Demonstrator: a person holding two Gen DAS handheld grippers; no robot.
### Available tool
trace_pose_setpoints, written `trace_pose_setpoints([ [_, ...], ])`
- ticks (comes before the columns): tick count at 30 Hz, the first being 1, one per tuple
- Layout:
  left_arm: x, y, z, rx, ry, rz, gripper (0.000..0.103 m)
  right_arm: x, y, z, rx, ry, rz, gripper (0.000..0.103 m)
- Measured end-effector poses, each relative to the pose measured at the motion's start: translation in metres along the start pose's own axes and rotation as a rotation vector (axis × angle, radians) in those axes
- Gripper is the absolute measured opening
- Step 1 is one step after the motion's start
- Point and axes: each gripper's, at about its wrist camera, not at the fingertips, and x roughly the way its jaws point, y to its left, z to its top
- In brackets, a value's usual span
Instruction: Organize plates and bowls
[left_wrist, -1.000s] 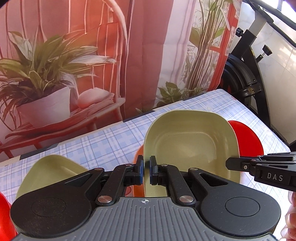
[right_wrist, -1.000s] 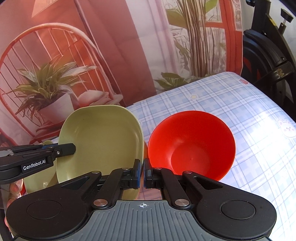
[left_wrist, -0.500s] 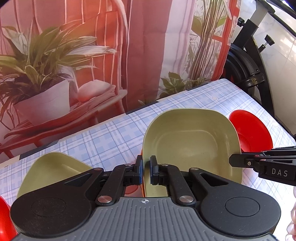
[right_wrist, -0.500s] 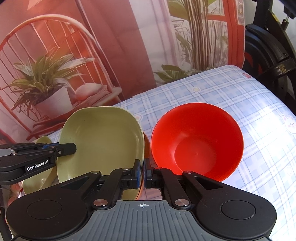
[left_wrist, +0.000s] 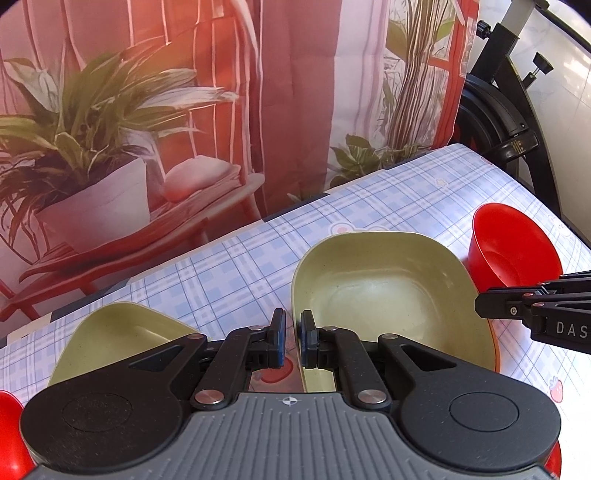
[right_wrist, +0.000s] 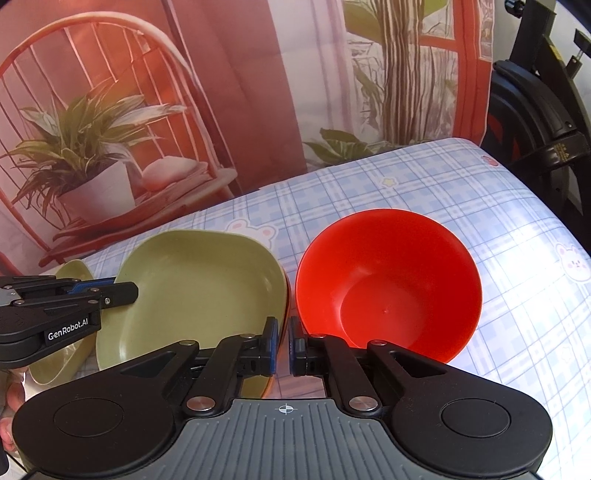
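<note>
A green squarish plate (left_wrist: 391, 295) lies on the checked tablecloth on top of an orange plate whose edge shows under it; it also shows in the right wrist view (right_wrist: 192, 291). My left gripper (left_wrist: 289, 341) is nearly shut and holds nothing, just left of that plate's near rim. A second green plate (left_wrist: 122, 332) lies to its left. My right gripper (right_wrist: 282, 341) is nearly shut and empty, between the green plate and a red bowl (right_wrist: 388, 284). The red bowl also shows in the left wrist view (left_wrist: 513, 247).
A printed curtain backdrop (left_wrist: 184, 110) hangs behind the table's far edge. A black exercise bike (right_wrist: 535, 118) stands at the far right. Red dishes show at the left wrist view's lower corners (left_wrist: 9, 432). The tablecloth (right_wrist: 517, 236) stretches right of the red bowl.
Both grippers drew back and lowered. The left gripper's jaws have come off the green plate's rim, and the plate now lies flat on the table instead of being tilted up.
</note>
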Motion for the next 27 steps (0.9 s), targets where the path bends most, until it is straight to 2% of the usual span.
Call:
trace_pose_setpoints([
  [12, -0.008, 0.007, -0.007, -0.026, -0.036, -0.015, 0.011, 0.009, 0.013, -0.007, -0.069, 0.028, -0.05, 0.016],
  [27, -0.001, 0.004, -0.009, -0.017, -0.02, -0.018, 0.011, 0.002, 0.013, -0.008, -0.069, 0.02, -0.058, 0.016],
])
